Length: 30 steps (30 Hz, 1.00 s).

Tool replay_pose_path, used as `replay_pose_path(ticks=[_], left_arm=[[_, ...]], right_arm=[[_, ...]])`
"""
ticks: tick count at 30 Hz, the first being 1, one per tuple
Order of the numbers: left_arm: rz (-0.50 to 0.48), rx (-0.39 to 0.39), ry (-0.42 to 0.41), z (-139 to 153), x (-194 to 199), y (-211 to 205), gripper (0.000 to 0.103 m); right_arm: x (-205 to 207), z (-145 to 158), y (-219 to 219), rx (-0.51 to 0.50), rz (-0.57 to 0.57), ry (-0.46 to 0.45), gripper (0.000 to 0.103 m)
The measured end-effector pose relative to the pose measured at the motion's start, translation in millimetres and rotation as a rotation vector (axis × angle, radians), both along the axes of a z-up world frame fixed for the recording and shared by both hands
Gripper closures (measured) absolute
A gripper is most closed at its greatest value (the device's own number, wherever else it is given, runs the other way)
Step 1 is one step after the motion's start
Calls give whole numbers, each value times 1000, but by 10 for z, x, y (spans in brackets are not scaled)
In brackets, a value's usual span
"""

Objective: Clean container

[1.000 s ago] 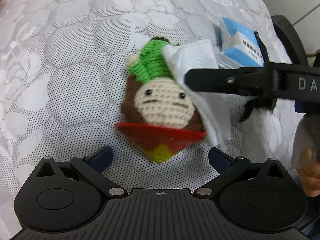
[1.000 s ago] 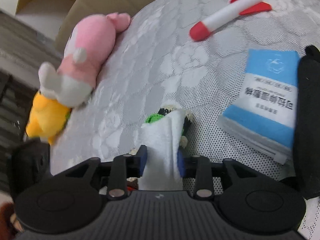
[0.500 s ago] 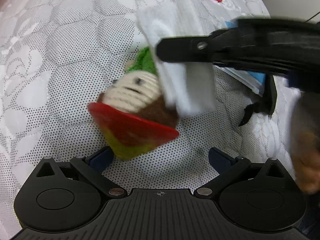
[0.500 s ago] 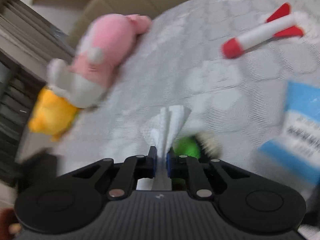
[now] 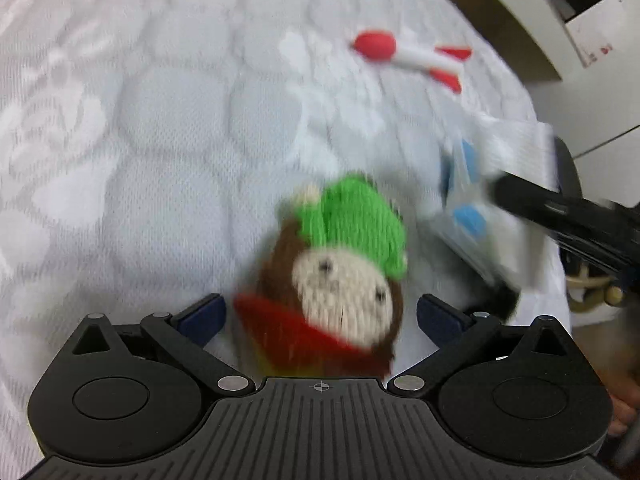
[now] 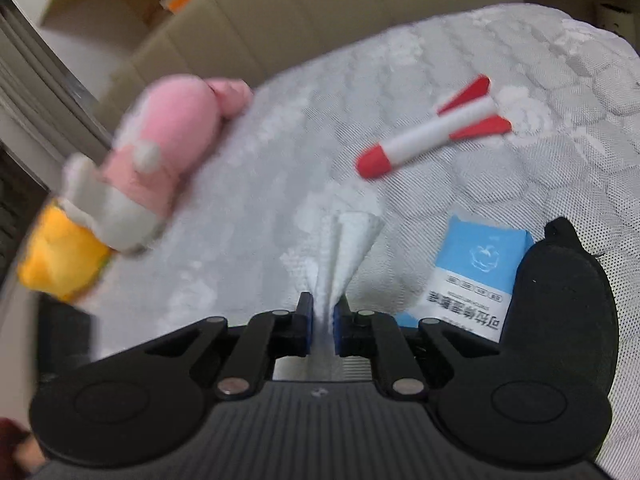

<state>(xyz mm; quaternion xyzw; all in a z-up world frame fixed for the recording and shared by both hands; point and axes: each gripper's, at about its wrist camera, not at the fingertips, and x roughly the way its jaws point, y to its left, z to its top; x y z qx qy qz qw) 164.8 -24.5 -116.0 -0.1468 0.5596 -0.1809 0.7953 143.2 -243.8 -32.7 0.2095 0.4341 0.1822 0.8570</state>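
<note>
Left claw point(image 5: 320, 312) is spread, the crochet doll point(image 5: 340, 276) lying between its fingers on the bed point(image 5: 160, 140). Right claw point(image 6: 320, 320) pinches the tissue point(image 6: 344, 252). Best steady the doll first, then wipe gently.

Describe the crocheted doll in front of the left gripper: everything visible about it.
The crocheted doll is a yarn toy with a cream face, two small dark eyes, brown hair or hood around the face, a bright green cap and a red collar over a yellowish base. It lies on the white quilted cover, between the wide-open fingers of the left gripper, which do not appear to touch it. The image is motion-blurred, so finer stitching cannot be read. The right wrist view does not show it.
</note>
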Motion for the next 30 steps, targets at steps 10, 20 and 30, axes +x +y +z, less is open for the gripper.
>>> replay_pose_path(ticks=[10,20,30], left_arm=[[-408,839,-592,372,-739,-609,24],[-693,850,-621,118,-1044,-1010,18],[-294,209,-135,431,-488,-345,2]], right_arm=[[-155,-130,-85,-83,-35,15,91],[-103,-210,87,192,91,56,91],[-145,-352,203,1,95,142,90]])
